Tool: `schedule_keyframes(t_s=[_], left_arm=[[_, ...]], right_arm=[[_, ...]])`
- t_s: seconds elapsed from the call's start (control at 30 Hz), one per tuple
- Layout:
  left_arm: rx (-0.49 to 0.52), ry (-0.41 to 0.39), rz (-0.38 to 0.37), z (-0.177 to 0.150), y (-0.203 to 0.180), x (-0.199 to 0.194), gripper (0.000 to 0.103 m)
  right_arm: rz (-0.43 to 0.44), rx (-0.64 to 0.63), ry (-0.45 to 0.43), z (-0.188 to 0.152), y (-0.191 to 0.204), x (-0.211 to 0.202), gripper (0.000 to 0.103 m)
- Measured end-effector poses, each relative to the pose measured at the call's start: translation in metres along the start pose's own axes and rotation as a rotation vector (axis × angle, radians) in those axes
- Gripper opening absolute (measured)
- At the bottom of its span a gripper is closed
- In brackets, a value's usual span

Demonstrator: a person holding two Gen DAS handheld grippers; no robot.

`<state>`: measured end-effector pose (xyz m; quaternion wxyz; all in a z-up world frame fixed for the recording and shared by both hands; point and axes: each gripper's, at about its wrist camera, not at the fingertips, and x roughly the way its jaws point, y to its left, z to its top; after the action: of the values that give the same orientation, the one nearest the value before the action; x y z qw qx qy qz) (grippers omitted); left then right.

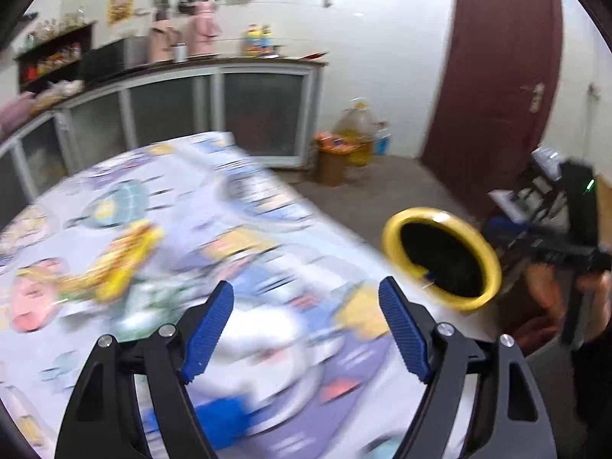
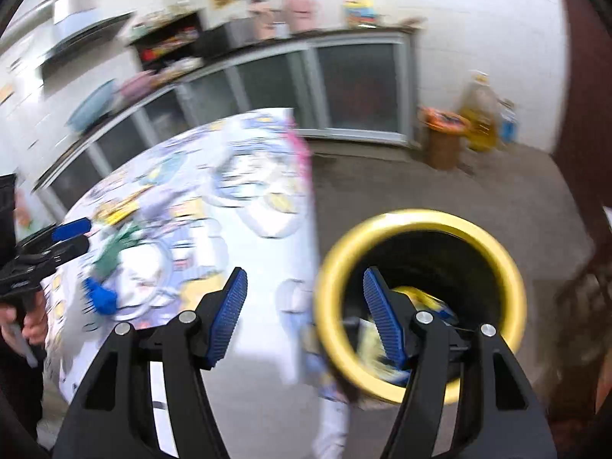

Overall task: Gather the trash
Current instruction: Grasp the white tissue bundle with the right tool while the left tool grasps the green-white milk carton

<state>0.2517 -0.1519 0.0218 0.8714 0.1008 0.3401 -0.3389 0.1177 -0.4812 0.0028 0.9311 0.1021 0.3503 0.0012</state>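
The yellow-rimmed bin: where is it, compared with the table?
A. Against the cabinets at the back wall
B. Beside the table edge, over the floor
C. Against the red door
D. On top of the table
B: in the right wrist view the yellow-rimmed bin sits just right of the table edge, with floor behind it.

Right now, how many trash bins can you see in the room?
2. A yellow-rimmed bin stands by the table's edge, just ahead of the right tongs. A brown bin with an orange top stands on the floor by the far wall. Others may be hidden.
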Motion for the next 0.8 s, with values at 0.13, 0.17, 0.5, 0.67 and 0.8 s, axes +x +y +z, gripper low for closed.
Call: schedule_keyframes(t_s=[0.13,0.17,0.5,0.67,0.8], left_arm=[[0.004,0.058,0.089,-0.023,0.05,-0.015,0.075],[0.006,0.076,0.099,-0.027,0.06,-0.017,0.075],[0.038,0.158,0.019,-0.044,0.103,0.0,0.075],[0.012,0.2,-0.017,-0.038,0.113,0.025,0.075],[-0.013,0.235,-0.048,-0.036,0.116,0.042,0.075]], right_arm=[[0.093,-0.125,0.033,0.005,0.058,0.035,0.062],[0.107,-0.145,0.044,0.006,0.069,0.042,0.062],[0.199,-0.363,0.169,0.006,0.152,0.102,0.062],[0.214,-0.44,0.219,0.01,0.168,0.127,0.062],[0.229,-0.489,0.249,0.012,0.179,0.144,0.062]])
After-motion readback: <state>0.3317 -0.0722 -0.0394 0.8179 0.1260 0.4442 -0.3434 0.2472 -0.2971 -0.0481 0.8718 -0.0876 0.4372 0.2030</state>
